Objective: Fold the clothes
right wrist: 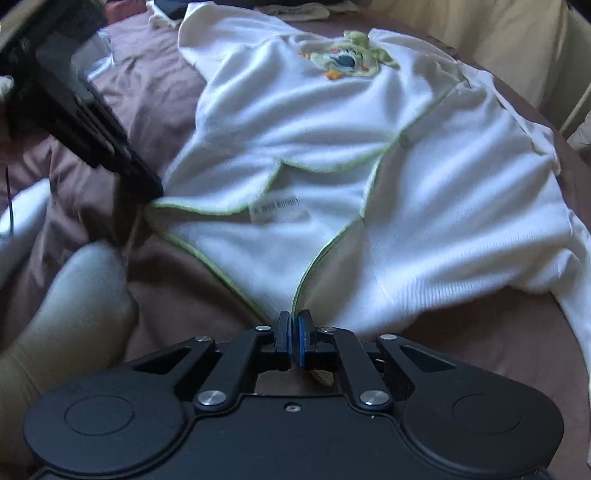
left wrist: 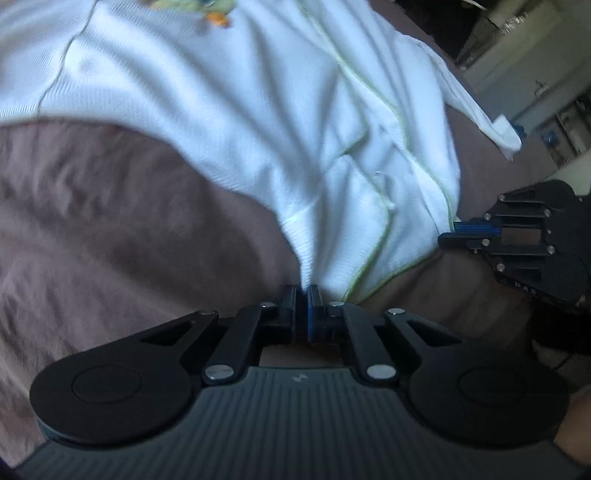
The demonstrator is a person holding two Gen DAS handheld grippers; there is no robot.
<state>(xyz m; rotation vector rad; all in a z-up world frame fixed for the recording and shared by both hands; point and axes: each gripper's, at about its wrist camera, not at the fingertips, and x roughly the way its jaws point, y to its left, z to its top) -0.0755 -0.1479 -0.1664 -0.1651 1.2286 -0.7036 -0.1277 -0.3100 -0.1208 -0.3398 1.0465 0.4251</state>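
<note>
A white baby garment [left wrist: 236,110] with green piping lies crumpled on a brown bedsheet [left wrist: 110,229]. My left gripper [left wrist: 304,291] is shut on a bunched fold of its near hem. In the right wrist view the same garment [right wrist: 443,192] shows a green and orange applique [right wrist: 347,59] on its chest and a printed label [right wrist: 279,208] inside. My right gripper [right wrist: 294,317] is shut on the green-trimmed edge nearest it. Each gripper appears in the other's view, the right gripper [left wrist: 450,234] and the left gripper [right wrist: 155,192], both at the garment's lower edge.
A rounded white shape like a socked foot [right wrist: 74,295] rests on the brown bedsheet [right wrist: 177,280] at the lower left. More clothes [right wrist: 295,9] lie at the far end. Pale furniture [left wrist: 517,74] stands beyond the bed, and a beige side panel [right wrist: 480,29] borders it.
</note>
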